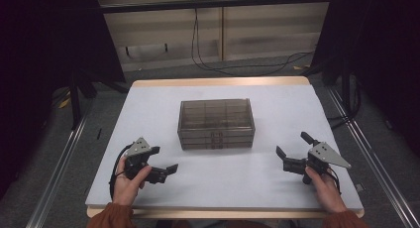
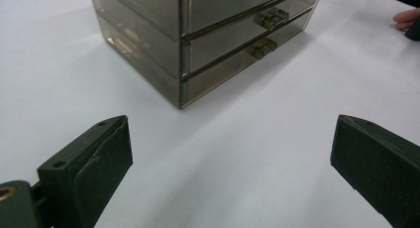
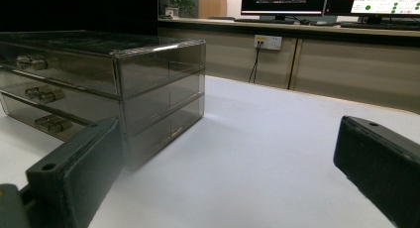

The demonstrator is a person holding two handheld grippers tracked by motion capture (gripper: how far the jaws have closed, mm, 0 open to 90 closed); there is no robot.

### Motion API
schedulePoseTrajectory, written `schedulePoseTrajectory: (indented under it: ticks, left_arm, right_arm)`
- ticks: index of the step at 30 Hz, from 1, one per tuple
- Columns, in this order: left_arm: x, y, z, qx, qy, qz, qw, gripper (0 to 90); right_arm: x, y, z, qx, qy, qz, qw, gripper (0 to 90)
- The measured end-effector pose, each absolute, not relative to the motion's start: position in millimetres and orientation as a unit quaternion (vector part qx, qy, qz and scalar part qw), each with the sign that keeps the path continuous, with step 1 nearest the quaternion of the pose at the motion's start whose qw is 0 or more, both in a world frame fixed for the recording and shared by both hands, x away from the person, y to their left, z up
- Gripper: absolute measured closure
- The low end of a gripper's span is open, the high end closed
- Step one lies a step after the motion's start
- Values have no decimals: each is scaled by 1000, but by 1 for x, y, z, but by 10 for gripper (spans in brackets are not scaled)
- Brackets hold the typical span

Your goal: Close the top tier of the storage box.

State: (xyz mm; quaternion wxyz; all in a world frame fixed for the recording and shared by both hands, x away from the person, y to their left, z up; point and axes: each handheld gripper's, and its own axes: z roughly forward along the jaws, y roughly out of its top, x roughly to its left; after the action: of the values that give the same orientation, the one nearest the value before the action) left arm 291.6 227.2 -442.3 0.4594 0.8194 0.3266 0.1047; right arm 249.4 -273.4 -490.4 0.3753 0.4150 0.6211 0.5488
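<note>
A smoky transparent drawer box (image 1: 216, 123) with three shut drawers stands in the middle of the white table (image 1: 223, 183). Small handles (image 2: 267, 18) show on its front. My left gripper (image 1: 163, 161) rests near the front left of the table, open and empty, its jaws wide apart in the left gripper view (image 2: 230, 163), pointing at the drawer box (image 2: 198, 34). My right gripper (image 1: 292, 146) sits at the front right, also open and empty (image 3: 228, 173); the drawer box (image 3: 99, 89) lies to the left ahead of it.
The table has a wooden rim (image 1: 218, 82). Dark curtains flank both sides. Cables (image 1: 233, 64) run over the floor behind the table. A desk with monitors (image 3: 327, 0) stands beyond it. The other hand's fingertips (image 2: 407, 16) show at the far right in the left gripper view.
</note>
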Motion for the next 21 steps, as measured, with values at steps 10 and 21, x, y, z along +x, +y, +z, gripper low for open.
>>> schedulePoseTrajectory:
  ticks: [10,21]
  left_arm:
    - [294,249,-453,811,351,116,453,25]
    - [304,270,-469,791,412,159,423,23]
  right_arm:
    - [249,-273,-490,415,621,548,376,0]
    - [249,-274,-490,415,621,549,375,0]
